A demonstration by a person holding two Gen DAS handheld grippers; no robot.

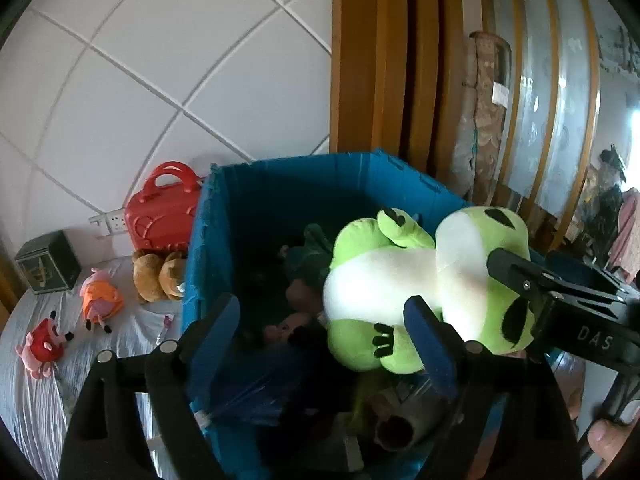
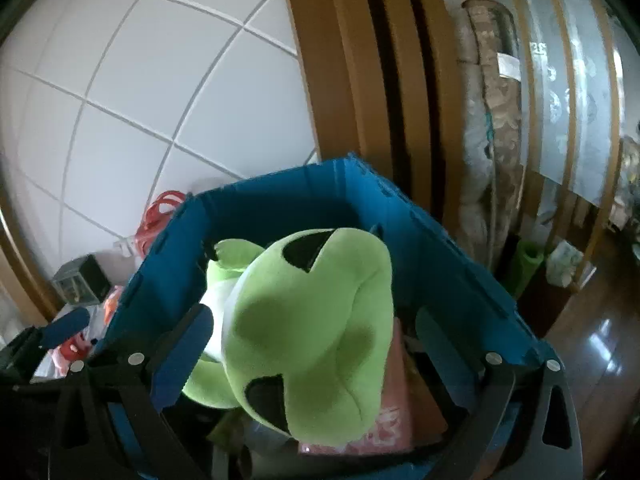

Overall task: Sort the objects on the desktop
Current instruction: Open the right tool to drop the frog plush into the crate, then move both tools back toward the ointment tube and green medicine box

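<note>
Between both sets of spread jaws: green frog plush [image 2: 308, 332], over the blue bin [image 1: 280, 184]. Released, not pinched, judged for dropping in. Left gripper [image 1: 320, 344] and right gripper [image 2: 316, 360] alongside.

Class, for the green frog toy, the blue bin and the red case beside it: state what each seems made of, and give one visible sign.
Frog toy: soft plush fabric, matt; its surface looks fuzzy and dents softly.
Blue bin: probably corrugated plastic sheet; thin flat panels folded at the corners, dull finish.
Red case: hard moulded plastic, slightly glossy; raised ridges and rigid handles.
</note>
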